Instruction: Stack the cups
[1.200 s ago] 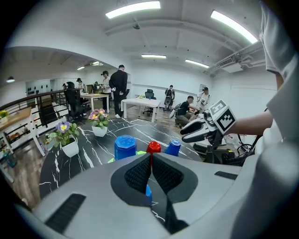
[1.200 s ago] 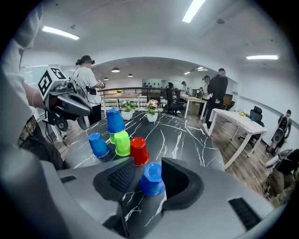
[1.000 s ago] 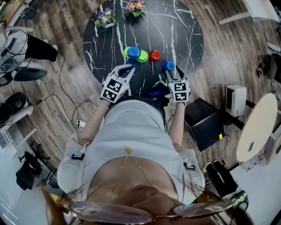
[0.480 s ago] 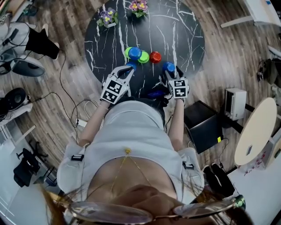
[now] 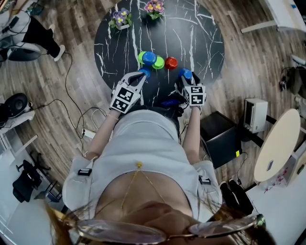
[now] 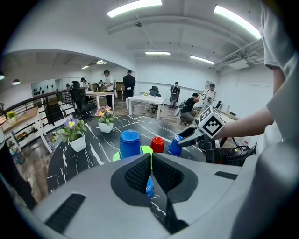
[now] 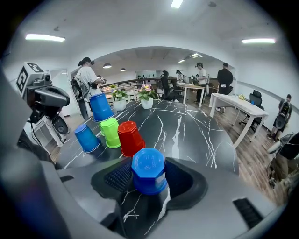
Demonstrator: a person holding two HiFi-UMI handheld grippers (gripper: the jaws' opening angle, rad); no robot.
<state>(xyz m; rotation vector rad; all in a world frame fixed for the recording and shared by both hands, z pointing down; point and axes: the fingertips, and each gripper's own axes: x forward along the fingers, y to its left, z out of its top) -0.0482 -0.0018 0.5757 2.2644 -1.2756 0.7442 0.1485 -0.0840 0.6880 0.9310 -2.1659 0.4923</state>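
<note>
Blue cup [image 7: 148, 164] upside down, gripped in right hand-held gripper [image 7: 149, 181]; left hand-held gripper [image 6: 150, 161] pinched shut.

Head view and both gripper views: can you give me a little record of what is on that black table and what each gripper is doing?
Table: round black marble-patterned table
Decor: purple potted flower, pink potted flower, far edge
Standing cups: blue plastic cup raised on two green plastic cups; red plastic cup beside them; all upside down
Right gripper: shut on a second blue cup
Left gripper: jaws together over a third blue cup, seemingly not clasping it
</note>
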